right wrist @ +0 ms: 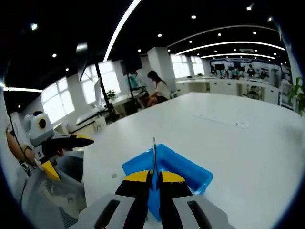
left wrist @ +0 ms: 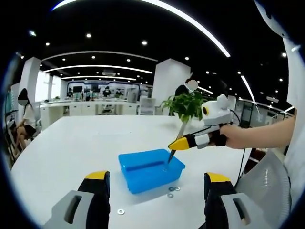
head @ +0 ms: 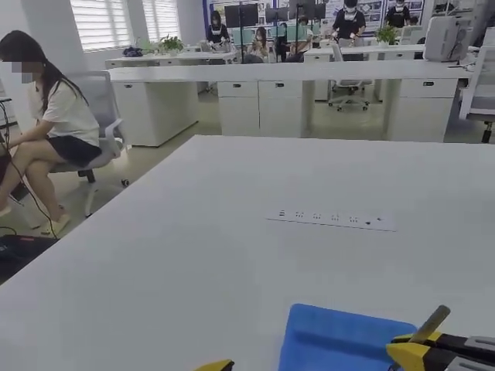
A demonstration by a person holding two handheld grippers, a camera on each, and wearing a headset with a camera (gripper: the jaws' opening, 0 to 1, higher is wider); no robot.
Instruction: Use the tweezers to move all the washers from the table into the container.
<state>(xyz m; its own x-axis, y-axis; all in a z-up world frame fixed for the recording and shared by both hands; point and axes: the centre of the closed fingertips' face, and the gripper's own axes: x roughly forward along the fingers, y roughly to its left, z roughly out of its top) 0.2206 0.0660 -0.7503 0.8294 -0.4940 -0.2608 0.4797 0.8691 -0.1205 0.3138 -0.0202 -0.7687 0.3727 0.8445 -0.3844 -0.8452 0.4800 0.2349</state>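
Jaws of the right gripper (right wrist: 153,177) pinch tweezers (right wrist: 154,152) above container (right wrist: 187,171).

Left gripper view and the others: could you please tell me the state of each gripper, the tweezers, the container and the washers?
Left gripper: open, holding nothing.
Container: open-topped, flat on the table.
Washers: several loose on the table beside the container.
Tweezers: gripped, tips down over the container.
Right gripper: shut on the tweezers.
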